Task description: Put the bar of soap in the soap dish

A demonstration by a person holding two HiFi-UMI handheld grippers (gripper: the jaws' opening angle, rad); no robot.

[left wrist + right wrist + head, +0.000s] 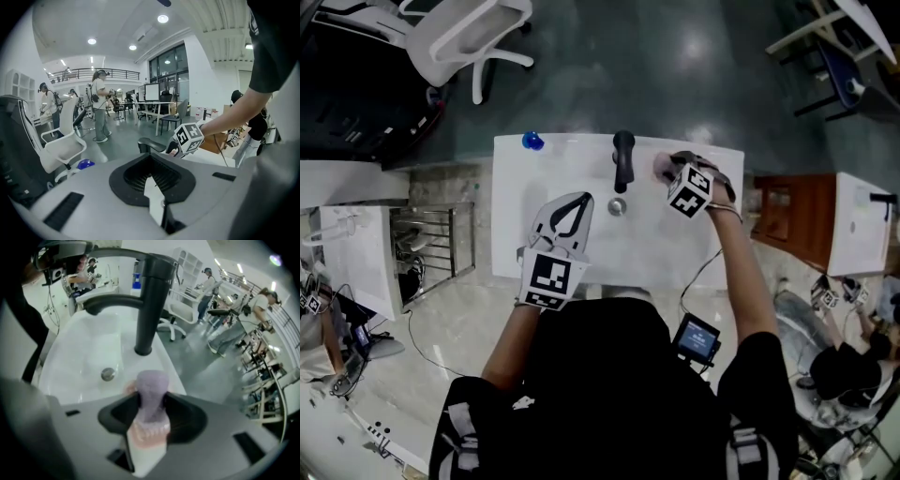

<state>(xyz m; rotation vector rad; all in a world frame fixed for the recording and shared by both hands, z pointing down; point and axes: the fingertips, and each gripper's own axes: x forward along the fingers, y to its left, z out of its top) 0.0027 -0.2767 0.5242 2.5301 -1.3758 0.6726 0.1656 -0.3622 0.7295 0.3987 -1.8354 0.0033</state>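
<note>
While the left gripper [579, 200] hangs over the sink [675, 248] with its jaws pressed together and nothing between them, it takes no part in the step. A small blue object [532, 142] sits on the far-left rim, well apart from the work. The black faucet [623, 159] stands at mid-rim, with the drain [617, 206] below it.

To the right of the faucet, the right gripper [151, 398] points steeply down and pinches the purple bar of soap [151, 380] upright at its jaw tips. The pink soap dish [660, 167] lies on the rim directly under it, its edge showing beside the bar. I cannot tell whether soap and dish are touching.

Judgement: placement is nearly done and release is what remains.

Risks:
- The bar is held on end. If let go like this it may topple and slide off the dish into the basin.
- The dish looks light. Pressing down off-centre could shove it along the rim.
- Soap may cling to one pad and drag as the jaws part.
</note>
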